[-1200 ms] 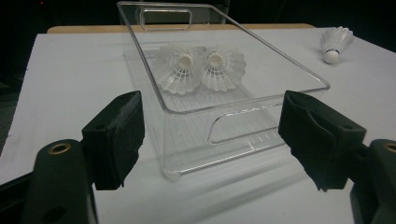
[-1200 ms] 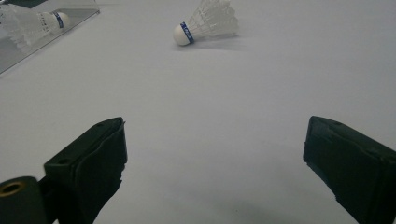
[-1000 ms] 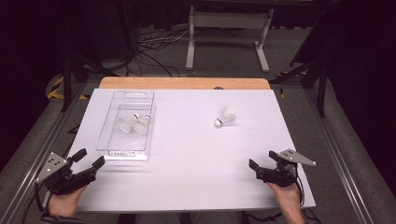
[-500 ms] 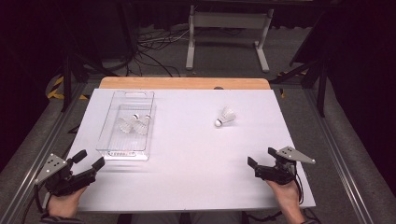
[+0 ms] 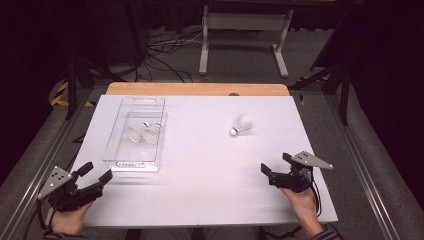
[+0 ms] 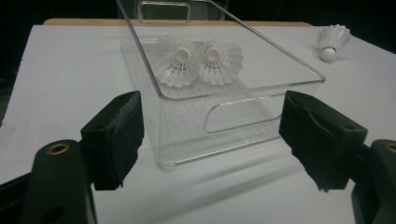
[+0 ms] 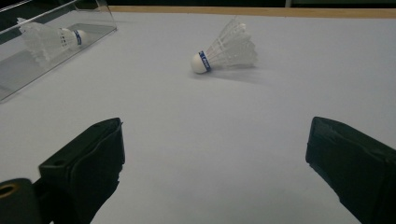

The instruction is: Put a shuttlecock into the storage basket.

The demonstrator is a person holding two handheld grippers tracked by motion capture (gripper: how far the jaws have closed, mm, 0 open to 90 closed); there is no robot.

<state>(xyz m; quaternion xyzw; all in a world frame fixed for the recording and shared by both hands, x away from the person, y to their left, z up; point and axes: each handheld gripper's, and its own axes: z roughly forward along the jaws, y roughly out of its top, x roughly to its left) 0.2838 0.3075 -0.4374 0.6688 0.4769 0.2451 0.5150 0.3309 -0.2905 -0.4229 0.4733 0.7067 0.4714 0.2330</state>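
Shuttlecocks numbered three: two in the clear bin (image 5: pixel 134 150), one shuttlecock (image 5: pixel 241 125) loose on open tabletop (image 5: pixel 200 170); I held both grippers apart, left gripper (image 5: pixel 92 179) and right gripper (image 5: pixel 274 164).

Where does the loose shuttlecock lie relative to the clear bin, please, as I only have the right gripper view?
Observer: In the high view, the loose shuttlecock lies on its side on the white table, to the right of the clear bin and apart from it.
Operator: Thank you. How many shuttlecocks are in the bin?
Observer: Two shuttlecocks lie side by side in it; the left gripper view shows both from their open feather ends.
Operator: And what is the left gripper doing?
Observer: The left gripper sits open near the bin's near left corner, holding nothing.
Operator: Is my right gripper close to the loose one?
Observer: The right gripper is open at the table's near right, well short of it.
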